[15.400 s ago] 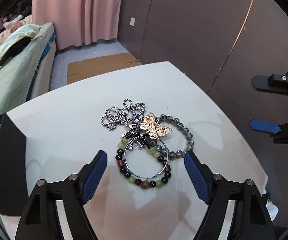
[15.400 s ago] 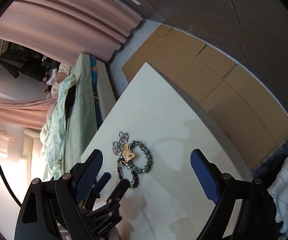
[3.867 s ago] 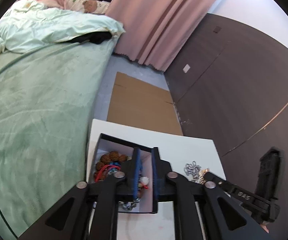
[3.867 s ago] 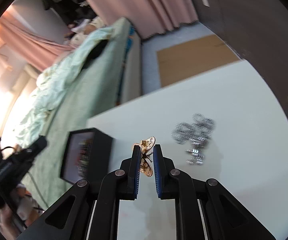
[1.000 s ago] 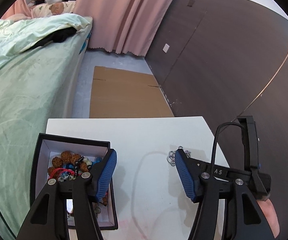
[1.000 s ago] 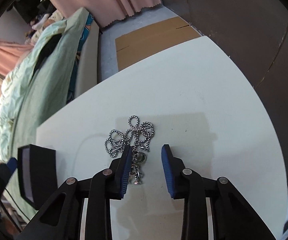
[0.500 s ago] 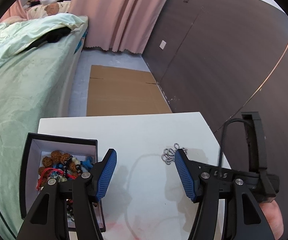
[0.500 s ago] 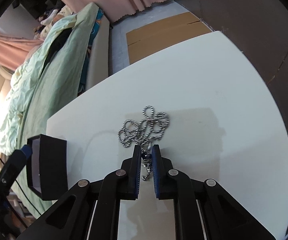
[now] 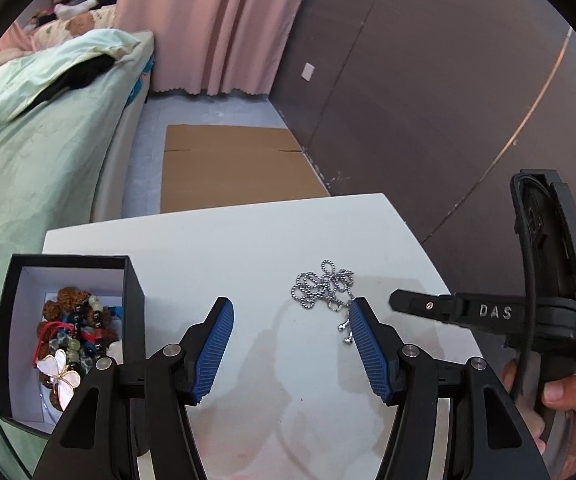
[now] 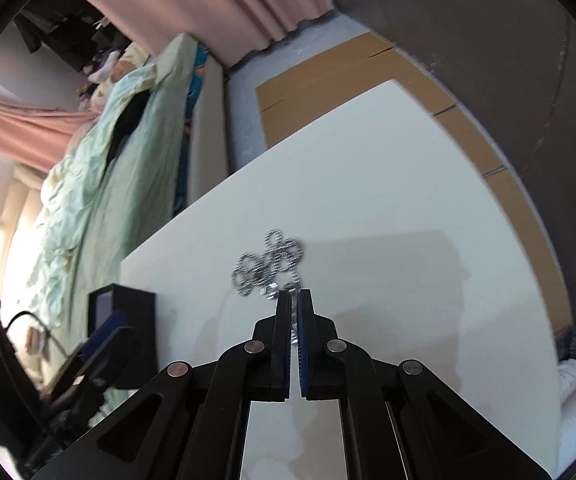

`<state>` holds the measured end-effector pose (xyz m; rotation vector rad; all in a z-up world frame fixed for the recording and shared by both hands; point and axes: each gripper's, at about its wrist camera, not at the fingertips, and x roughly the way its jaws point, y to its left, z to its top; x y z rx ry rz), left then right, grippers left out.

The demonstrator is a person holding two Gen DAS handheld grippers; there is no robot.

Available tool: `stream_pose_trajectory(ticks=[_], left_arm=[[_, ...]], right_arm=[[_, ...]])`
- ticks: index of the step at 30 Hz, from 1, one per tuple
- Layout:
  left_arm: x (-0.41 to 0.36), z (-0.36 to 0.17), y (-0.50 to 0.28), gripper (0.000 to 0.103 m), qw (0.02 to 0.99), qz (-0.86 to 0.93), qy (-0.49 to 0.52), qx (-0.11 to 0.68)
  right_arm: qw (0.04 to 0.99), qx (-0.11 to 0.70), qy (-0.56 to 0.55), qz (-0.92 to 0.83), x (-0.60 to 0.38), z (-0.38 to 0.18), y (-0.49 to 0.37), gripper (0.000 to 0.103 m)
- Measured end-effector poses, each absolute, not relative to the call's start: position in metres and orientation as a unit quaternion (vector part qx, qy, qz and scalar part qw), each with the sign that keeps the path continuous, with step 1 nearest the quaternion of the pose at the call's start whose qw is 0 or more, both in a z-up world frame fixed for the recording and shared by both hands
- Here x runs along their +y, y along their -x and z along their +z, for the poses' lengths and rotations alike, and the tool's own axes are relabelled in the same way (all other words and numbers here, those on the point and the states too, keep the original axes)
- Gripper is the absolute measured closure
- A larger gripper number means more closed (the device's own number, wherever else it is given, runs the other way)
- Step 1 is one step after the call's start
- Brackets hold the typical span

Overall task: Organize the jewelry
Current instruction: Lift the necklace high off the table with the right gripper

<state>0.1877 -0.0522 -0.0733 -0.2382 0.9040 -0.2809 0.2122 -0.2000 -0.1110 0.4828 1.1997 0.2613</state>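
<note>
While left gripper (image 9: 289, 342) gapes, right gripper (image 10: 293, 300) clamped on chain's (image 10: 266, 266) near end

Silver ball-chain necklace (image 9: 325, 290): coiled in loose overlapping loops on the white worktop (image 9: 248, 248), one end pinched between the closed jaws of the right hand-held gripper (image 10: 293, 298).

Black open-topped square jewelry box with white lining (image 9: 134, 296): upright at the worktop's left edge, holding mixed beaded bracelets (image 9: 76, 328) and a white-and-gold butterfly brooch (image 9: 58, 374) on top.

We see white table (image 9: 248, 248) w/ black box (image 9: 134, 300) at its left edge & silver chain (image 9: 321, 286) piled right of centre, well apart. Table stands on grey floor (image 9: 150, 152); cardboard (image 9: 232, 168) flat beyond.
</note>
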Motion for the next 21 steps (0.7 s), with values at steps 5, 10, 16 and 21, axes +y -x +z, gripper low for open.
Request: stream_pose_trajectory(ticks=[5, 10, 16, 21], left_arm=[[-0.032, -0.066, -0.187, 0.041, 0.89, -0.115, 0.137, 0.42], [-0.011, -0.06, -0.187, 0.041, 0.894, -0.097, 0.156, 0.409], [0.008, -0.058, -0.191, 0.041, 0.893, -0.08, 0.176, 0.406], [0.009, -0.058, -0.193, 0.041, 0.892, -0.086, 0.178, 0.407]], right_arm=[[0.801, 0.557, -0.18, 0.126, -0.182, -0.111, -0.214, 0.047], [0.795, 0.573, -0.153, 0.131, -0.165, -0.125, -0.221, 0.047], [0.81, 0.573, -0.07, 0.1, -0.147, -0.13, -0.22, 0.063], [0.814, 0.574, -0.028, 0.084, -0.146, -0.128, -0.219, 0.087]])
